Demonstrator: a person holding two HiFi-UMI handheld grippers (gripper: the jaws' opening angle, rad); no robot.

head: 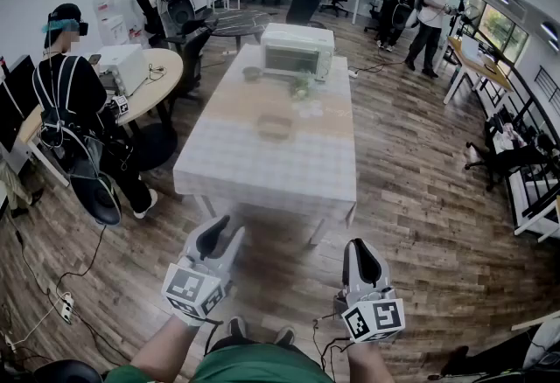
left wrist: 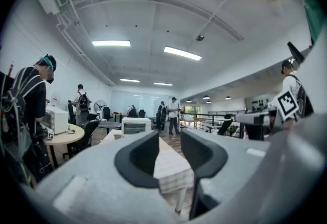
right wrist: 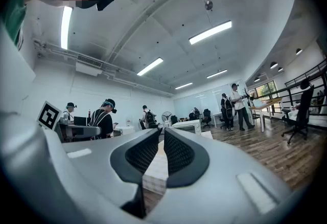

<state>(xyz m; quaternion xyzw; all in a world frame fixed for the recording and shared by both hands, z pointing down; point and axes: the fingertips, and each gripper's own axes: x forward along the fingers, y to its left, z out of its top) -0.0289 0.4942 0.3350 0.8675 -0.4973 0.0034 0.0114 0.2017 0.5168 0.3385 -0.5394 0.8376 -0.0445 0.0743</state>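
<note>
Both grippers hang low in front of me over the wooden floor, short of the near end of a long table with a pale checked cloth (head: 262,167). My left gripper (head: 220,239) is open, its two dark pads a little apart with nothing between them (left wrist: 170,138). My right gripper (head: 363,261) is shut and empty, its pads meeting at the tips (right wrist: 161,132). On the table stand a white countertop oven (head: 297,49) at the far end, a small bowl (head: 253,73), something green (head: 302,86) and a shallow dish (head: 275,126) near the middle. Both gripper views look along the table (left wrist: 171,169) toward the oven (right wrist: 186,126).
A person with a backpack harness (head: 70,106) stands at a round table (head: 162,66) on the left. Cables and a power strip (head: 63,309) lie on the floor at the lower left. More people, office chairs and desks (head: 472,62) fill the back and right. A railing (head: 534,136) runs along the right side.
</note>
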